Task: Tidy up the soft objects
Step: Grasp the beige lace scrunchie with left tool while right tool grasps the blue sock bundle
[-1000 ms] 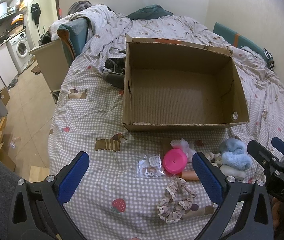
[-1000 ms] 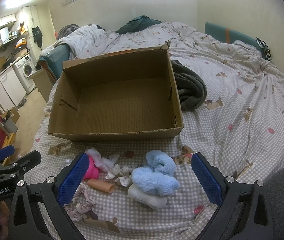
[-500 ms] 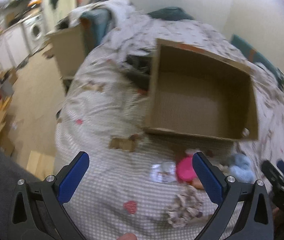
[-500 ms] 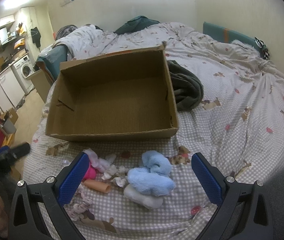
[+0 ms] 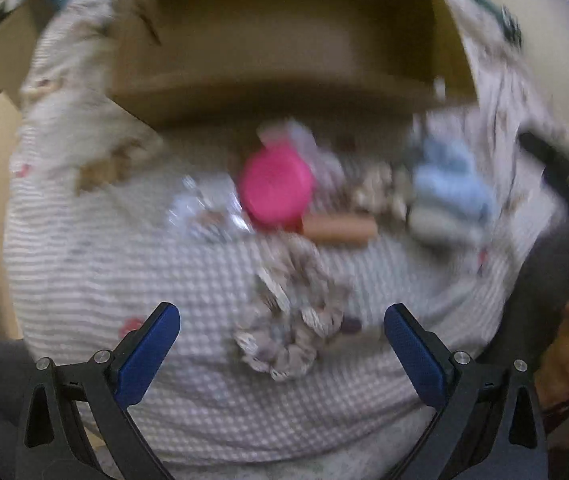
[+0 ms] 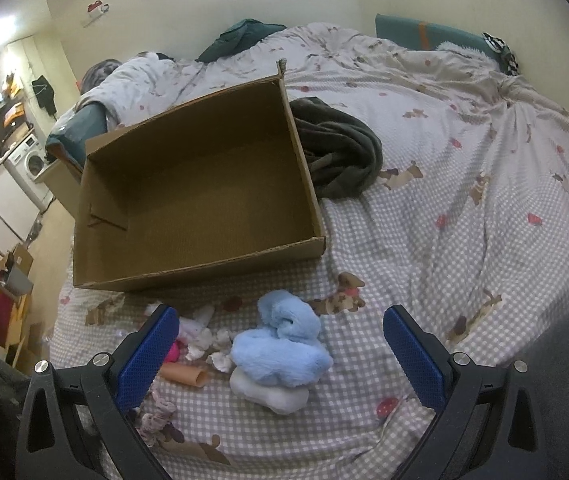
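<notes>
An empty cardboard box (image 6: 200, 184) lies on the checked bedspread (image 6: 424, 240). In front of it lie a blue fluffy cloth (image 6: 280, 348) on a white soft piece (image 6: 272, 394), a pink round item (image 5: 276, 190), a tan tube (image 5: 340, 228), a floral scrunchie (image 5: 296, 320) and white fabric bits (image 6: 204, 336). The left wrist view is motion-blurred. My left gripper (image 5: 282, 344) is open, low over the scrunchie. My right gripper (image 6: 280, 344) is open, framing the blue cloth.
A dark grey garment (image 6: 336, 148) lies right of the box. A clear plastic packet (image 5: 204, 208) lies left of the pink item. The bed's left edge drops to a floor with a washing machine (image 6: 30, 160) and shelves.
My left gripper has swung right and dropped low towards the scrunchie and pink item, blurring its view. My right gripper has drifted slightly closer to the blue cloth.
</notes>
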